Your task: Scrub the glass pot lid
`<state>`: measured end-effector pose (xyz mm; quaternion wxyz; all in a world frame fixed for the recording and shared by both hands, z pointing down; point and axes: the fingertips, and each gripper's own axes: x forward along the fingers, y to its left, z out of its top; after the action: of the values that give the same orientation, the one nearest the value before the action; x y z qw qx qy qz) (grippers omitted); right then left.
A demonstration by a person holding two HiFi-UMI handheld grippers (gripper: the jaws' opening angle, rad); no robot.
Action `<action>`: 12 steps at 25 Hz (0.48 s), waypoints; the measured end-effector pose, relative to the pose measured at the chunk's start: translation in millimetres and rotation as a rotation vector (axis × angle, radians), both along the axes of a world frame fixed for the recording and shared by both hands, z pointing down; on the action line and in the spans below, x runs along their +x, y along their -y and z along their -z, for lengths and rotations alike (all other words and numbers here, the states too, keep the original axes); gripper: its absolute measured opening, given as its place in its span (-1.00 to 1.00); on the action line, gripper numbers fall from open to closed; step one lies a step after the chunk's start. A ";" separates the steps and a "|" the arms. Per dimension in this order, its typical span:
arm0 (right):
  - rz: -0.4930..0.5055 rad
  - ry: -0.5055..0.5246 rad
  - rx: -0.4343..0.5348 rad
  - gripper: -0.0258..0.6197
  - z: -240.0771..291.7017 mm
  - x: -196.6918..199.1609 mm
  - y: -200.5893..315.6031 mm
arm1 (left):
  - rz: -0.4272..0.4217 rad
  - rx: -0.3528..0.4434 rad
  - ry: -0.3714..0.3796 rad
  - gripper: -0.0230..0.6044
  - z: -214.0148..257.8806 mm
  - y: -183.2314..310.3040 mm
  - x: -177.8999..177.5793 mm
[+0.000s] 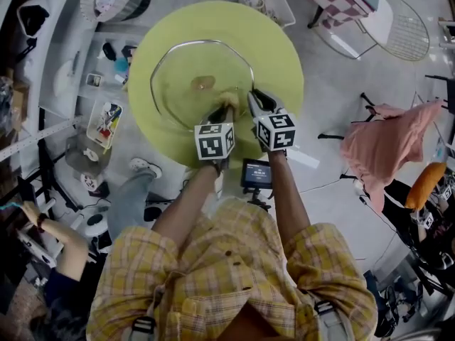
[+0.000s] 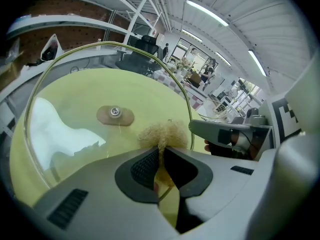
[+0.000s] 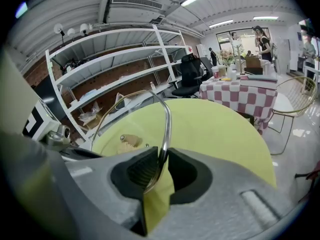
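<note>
Head view first: looking down on a glass pot lid (image 1: 178, 77) over a round yellow-green surface (image 1: 281, 55), with a tan knob (image 1: 203, 84) near the middle. Left gripper (image 1: 227, 106) and right gripper (image 1: 254, 96) side by side at the lid's near edge, marker cubes up top. Pale fuzzy scrubber (image 1: 229, 98) right at the left gripper's tip. Pink cloth (image 1: 387, 137) off to the right, shelving (image 1: 78, 84) along the left. Over to the left gripper view: fingers (image 2: 145, 166) pinched tight on that scrubber (image 2: 162, 133), tuft poking out ahead and apparently up against the glass near the lid's right edge. Knob (image 2: 115, 115) further left, a finger of the right gripper just beside on the right. Then the right gripper view: fingers (image 3: 142, 169) clamped shut on the lid's metal rim (image 3: 166, 129), with the lid tilted up off the surface and curving away to the left. Can't tell whether the far edge touches down. Checked table (image 3: 240, 91) and a wire chair (image 3: 295, 109) well beyond on the right.
</note>
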<state>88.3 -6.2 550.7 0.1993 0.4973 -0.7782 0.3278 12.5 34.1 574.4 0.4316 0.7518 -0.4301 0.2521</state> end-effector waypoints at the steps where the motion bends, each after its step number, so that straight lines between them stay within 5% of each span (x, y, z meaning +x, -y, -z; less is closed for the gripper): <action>1: 0.000 0.001 -0.007 -0.72 0.8 -0.2 0.3 | -0.005 0.004 0.001 -0.78 2.5 1.3 -1.6; 12: -0.041 0.024 -0.001 -0.63 19.8 16.8 -7.3 | 0.014 0.038 0.003 -0.78 26.6 3.3 -23.6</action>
<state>105.1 1.2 530.9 0.1835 0.5091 -0.7699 0.3382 -11.1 30.8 547.8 0.4184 0.7564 -0.4407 0.2422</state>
